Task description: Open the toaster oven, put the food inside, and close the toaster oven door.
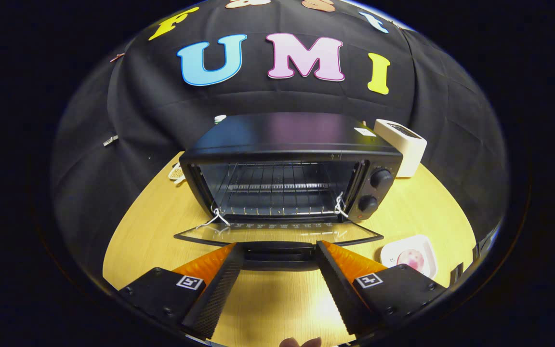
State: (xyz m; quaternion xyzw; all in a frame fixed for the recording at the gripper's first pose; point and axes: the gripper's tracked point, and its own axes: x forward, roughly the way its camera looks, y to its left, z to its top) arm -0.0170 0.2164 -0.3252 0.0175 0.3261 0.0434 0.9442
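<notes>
Gripper view: fingers spread, flanking glass door's handle.

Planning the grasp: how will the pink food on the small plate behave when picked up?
The pink food looks rounded, so it may roll off its shallow plate. It seems small, probably light. The open gripper sits at the oven door's handle.
</notes>
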